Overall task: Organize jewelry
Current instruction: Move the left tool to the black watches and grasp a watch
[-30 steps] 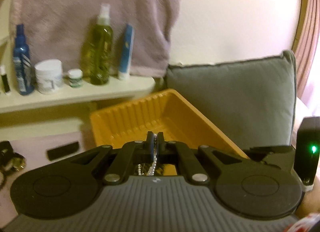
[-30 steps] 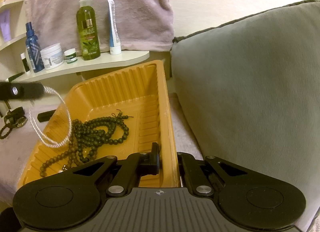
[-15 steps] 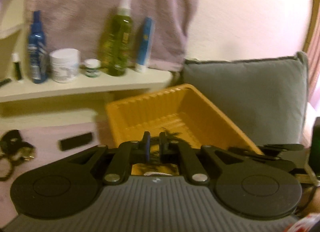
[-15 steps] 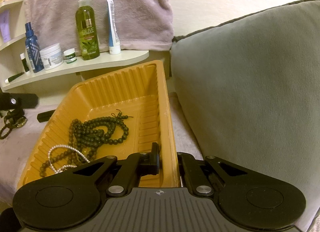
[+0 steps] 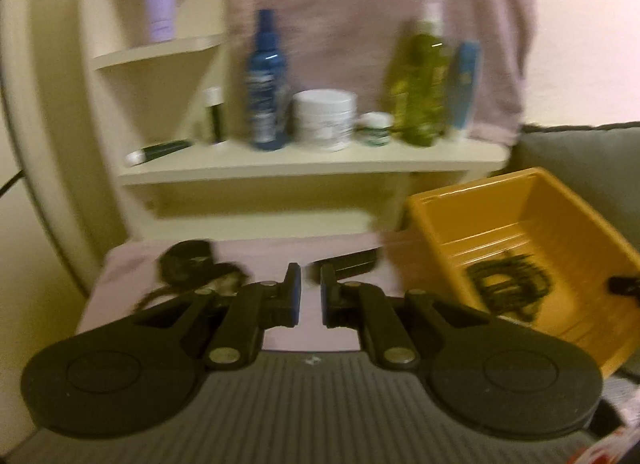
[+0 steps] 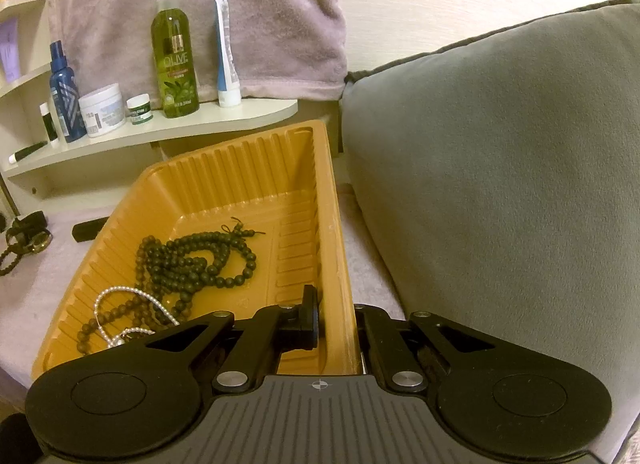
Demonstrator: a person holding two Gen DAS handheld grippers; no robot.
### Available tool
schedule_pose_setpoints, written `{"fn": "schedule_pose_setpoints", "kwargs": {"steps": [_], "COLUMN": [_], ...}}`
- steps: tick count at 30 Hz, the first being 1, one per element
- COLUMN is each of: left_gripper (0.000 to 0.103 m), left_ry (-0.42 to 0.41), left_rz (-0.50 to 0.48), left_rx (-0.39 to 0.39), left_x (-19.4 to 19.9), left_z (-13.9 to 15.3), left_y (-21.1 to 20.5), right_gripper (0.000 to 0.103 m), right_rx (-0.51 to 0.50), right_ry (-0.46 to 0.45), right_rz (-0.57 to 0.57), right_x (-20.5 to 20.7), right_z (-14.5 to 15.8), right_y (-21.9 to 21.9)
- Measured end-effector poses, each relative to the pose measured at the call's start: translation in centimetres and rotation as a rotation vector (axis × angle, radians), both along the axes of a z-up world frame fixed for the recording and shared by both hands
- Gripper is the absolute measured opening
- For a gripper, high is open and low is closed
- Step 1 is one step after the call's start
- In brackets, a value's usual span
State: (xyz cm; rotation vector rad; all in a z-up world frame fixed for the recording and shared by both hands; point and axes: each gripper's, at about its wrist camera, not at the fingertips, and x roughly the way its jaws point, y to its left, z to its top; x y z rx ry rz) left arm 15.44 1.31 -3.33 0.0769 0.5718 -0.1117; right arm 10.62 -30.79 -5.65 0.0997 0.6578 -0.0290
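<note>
Here the left gripper [image 5: 310, 296] has a narrow gap between its jaws with nothing in it, above the pale cloth [image 5: 132, 280]. The right gripper [image 6: 338, 322] is clamped on the near right wall of the orange tray [image 6: 240, 168], one finger inside and one outside. In the tray lie a dark bead necklace [image 6: 192, 260] and, partly over it at the near left, a white pearl strand [image 6: 120, 312]. Left of the tray, on the cloth, sit a dark bracelet pile [image 6: 24, 236] and a small black bar [image 6: 86, 230]. Behind stands a shelf [image 6: 160, 132] of bottles; a grey cushion [image 6: 500, 184] is beside the tray on the right.
</note>
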Motion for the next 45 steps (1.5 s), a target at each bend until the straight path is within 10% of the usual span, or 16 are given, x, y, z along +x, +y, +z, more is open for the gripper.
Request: {"fn": "schedule_pose_setpoints", "kwargs": {"steps": [13,45], "left_gripper": [0.03,0.014], "left_ry": [0.031,0.107], "left_rz": [0.095,-0.035], "left_rx": [0.099,0.143], "left_x": [2.4,5.2], "left_z": [-2.6,-4.0], "left_y": [5.3,4.2], "right_gripper": [0.004,0.004], "right_rx": [-0.024,-0.027], "right_ry": [0.008,0.008], "right_rz": [0.005,0.006], "right_x": [0.2,0.4], "right_z": [0.0,0.0], "right_y": [0.1,0.2]}}
